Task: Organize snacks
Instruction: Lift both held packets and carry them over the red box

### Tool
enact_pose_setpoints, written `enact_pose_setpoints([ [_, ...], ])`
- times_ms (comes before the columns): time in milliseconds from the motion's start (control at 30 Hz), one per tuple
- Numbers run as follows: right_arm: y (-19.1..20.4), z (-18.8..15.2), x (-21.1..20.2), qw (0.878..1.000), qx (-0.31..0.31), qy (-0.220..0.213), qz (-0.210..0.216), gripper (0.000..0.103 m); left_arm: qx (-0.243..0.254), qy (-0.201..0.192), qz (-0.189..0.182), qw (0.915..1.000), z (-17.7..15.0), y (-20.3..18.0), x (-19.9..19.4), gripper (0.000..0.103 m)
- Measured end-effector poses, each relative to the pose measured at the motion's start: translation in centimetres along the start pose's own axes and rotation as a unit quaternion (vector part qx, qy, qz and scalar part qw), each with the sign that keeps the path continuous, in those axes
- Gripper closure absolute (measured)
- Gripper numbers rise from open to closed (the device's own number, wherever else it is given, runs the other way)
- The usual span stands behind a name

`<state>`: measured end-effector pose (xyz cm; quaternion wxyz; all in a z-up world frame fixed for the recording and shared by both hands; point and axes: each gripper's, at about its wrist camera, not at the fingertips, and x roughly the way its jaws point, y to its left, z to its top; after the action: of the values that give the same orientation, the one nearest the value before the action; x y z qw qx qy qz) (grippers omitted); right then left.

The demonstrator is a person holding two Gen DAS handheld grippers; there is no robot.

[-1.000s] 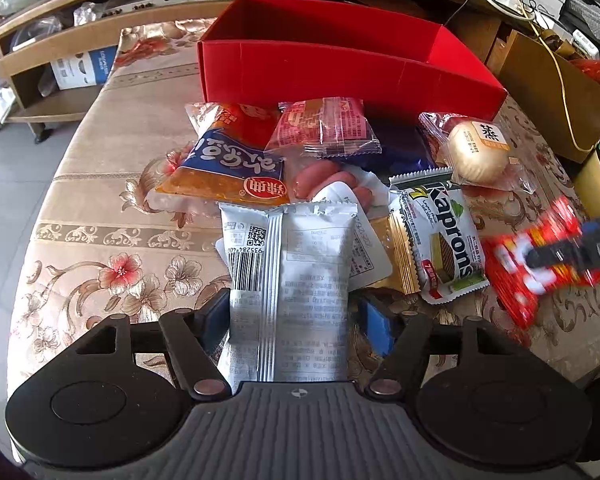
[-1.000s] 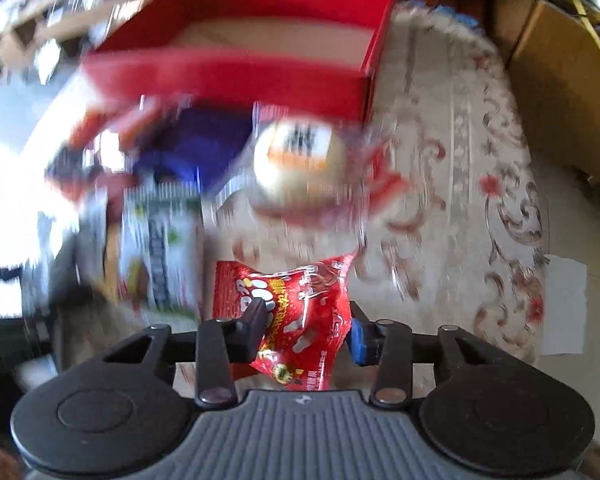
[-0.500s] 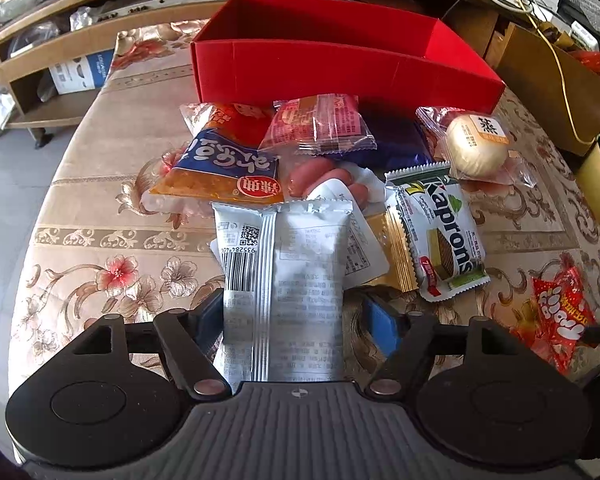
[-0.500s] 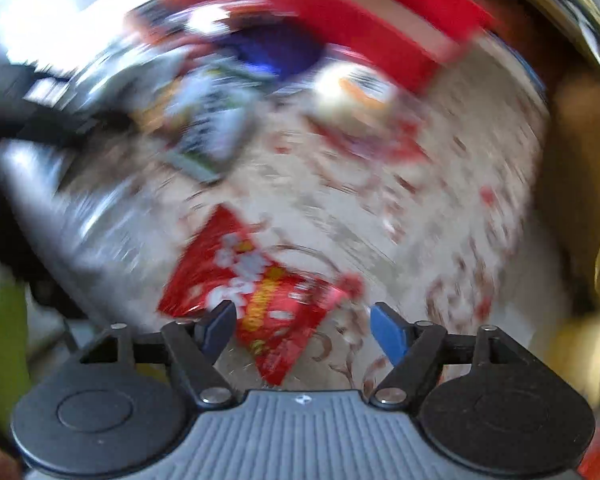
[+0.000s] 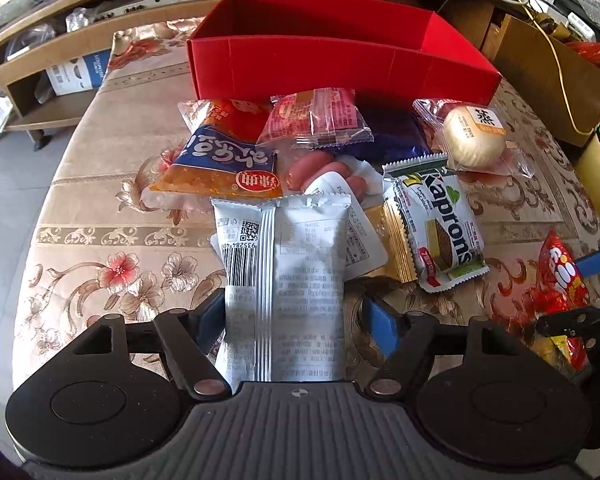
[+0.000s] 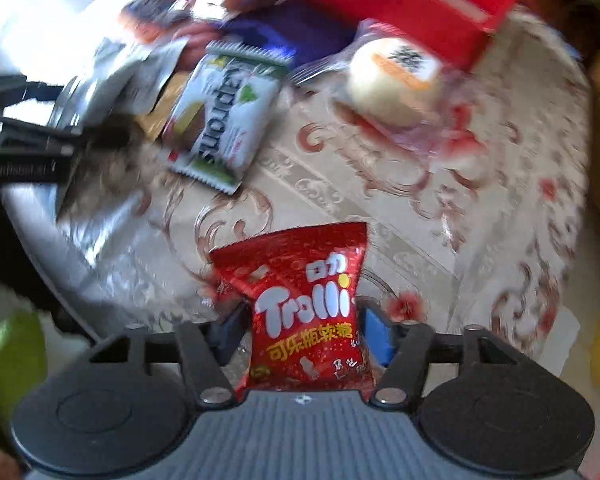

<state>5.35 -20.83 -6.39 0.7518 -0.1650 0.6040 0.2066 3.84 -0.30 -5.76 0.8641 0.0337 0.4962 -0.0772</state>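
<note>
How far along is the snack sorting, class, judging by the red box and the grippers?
Barely started: no snack shows in the red box. In hand: the left gripper frames a silver packet, the right gripper a Trolli bag. The pile, including the Kaprons wafer, remains outside.

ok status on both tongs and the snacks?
Left tongs open around silver packet. Right tongs astride red Trolli bag, grip unclear. Red box beyond the pile; nothing blocking.

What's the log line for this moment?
left tool: open around silver packet | right tool: around Trolli bag | red box: no snacks seen
</note>
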Motion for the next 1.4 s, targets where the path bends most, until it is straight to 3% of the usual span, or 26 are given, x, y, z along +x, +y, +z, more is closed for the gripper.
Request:
enact_pose_setpoints([
  [333,1.0,-2.4,-0.2,0.997,0.046,-0.051,-0.019,0.043,0.007,0.006,0.032,0.9995,-0.5,-0.3,0.0,0.022],
  [500,0.2,-2.7,0.6,0.996,0.069,-0.05,-0.007,0.041,0.009,0.015,0.034,0.9993,-0.5,-0.7,-0.5,0.041],
  [800,1.8,-2.6,-1.1,0.996,0.046,-0.07,-0.025,0.049,0.003,0.017,0.043,0.9989,-0.3,-1.2,-1.0,0.052],
  [1133,1.4,-1.3,-5.2,0.98,0.106,-0.168,-0.011,0.05,-0.008,-0.031,0.035,0.9989,2.1,-1.5,-4.1,0.053],
  [1400,0.8,3.0,-7.2,0.964,0.155,-0.215,-0.004,0.05,-0.015,-0.077,0.025,0.9966,6.6,-1.8,-4.1,0.053],
])
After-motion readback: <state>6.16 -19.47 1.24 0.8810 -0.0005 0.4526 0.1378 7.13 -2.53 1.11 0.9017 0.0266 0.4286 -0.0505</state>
